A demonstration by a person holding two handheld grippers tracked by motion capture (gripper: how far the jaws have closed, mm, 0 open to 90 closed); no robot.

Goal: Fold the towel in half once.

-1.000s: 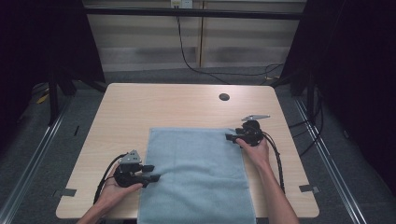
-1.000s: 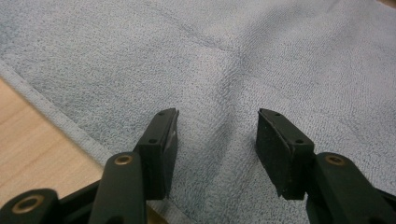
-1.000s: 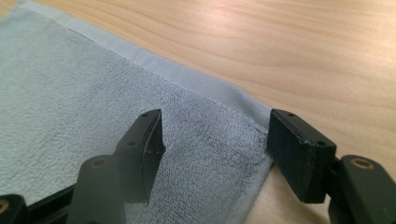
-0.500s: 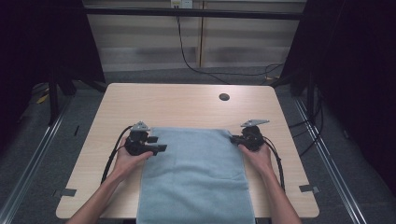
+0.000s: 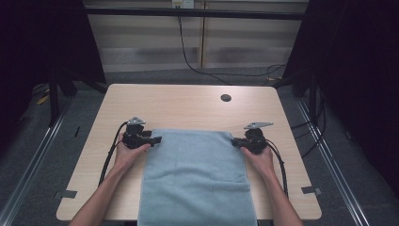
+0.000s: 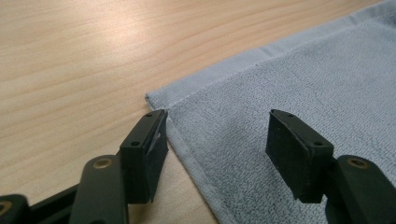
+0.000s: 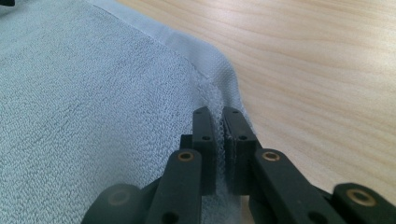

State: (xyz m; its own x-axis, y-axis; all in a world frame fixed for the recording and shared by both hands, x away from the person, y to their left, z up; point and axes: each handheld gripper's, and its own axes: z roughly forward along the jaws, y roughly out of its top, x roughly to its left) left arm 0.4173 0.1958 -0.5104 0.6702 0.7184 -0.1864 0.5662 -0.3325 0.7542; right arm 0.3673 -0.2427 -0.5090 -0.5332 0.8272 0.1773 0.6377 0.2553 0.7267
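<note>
Here, towel: a pale blue-grey terry cloth towel [image 5: 197,179] lies flat on the light wooden counter [image 5: 183,106], its far edge running between the two grippers and its near end reaching the counter's front edge
Left gripper: the black left gripper [image 5: 157,140] sits at the towel's far left corner, held in the person's left hand [image 5: 126,153]
Left jaws: apart, having just been opening; in the left gripper view [image 6: 217,149] the towel's hemmed corner lies between them, one jaw over bare wood just beside the hem and the other over the cloth, with no pad pressing on it
Right gripper: the black right gripper [image 5: 234,142] is at the towel's far right corner, in the person's right hand [image 5: 259,157]
Right jaws: together and clamped on the towel's edge; in the right gripper view [image 7: 219,122] a thin fold of terry is pinched between the pads and the hem bunches up around them
Cables: a black cable [image 5: 109,157] trails from the left gripper toward the near edge
Counter detail: a small dark round hole [image 5: 226,98] lies in the far right part of the wood, well apart from the towel
</note>
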